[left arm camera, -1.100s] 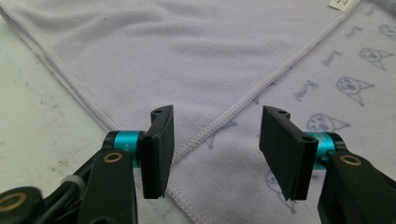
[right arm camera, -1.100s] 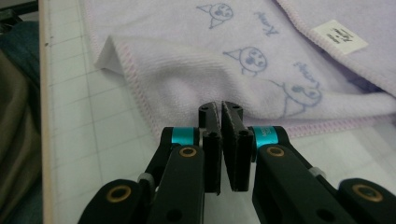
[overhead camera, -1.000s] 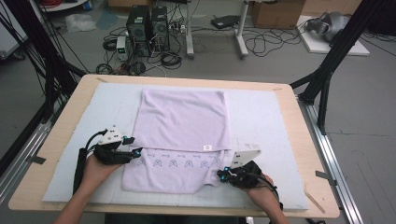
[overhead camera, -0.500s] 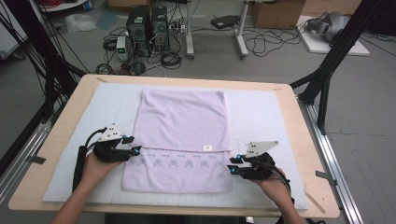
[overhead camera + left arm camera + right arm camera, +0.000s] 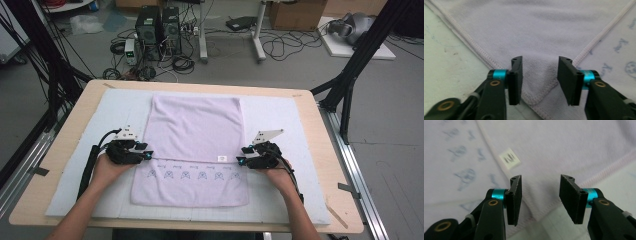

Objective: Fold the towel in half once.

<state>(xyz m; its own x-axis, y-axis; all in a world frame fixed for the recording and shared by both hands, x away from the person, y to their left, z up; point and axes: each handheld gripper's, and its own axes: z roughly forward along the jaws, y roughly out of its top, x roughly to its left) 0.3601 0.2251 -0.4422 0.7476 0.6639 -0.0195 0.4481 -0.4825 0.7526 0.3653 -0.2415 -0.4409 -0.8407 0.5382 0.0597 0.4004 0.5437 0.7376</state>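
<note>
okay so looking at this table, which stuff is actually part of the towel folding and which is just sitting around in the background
Part of the job:
- lilac towel, partly folded on the table
- left tongs, open over a folded corner
- right tongs, open over the other corner
- pale mat under the towel

Just lying about:
- computer towers on the floor
- floor cables
- cardboard box

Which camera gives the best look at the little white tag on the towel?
The right gripper view: the tag sits close up on the folded hem of the towel, though its print is blurred. In the high view the tag is only a tiny white speck. The left gripper view looks at the towel's other folded corner.
</note>
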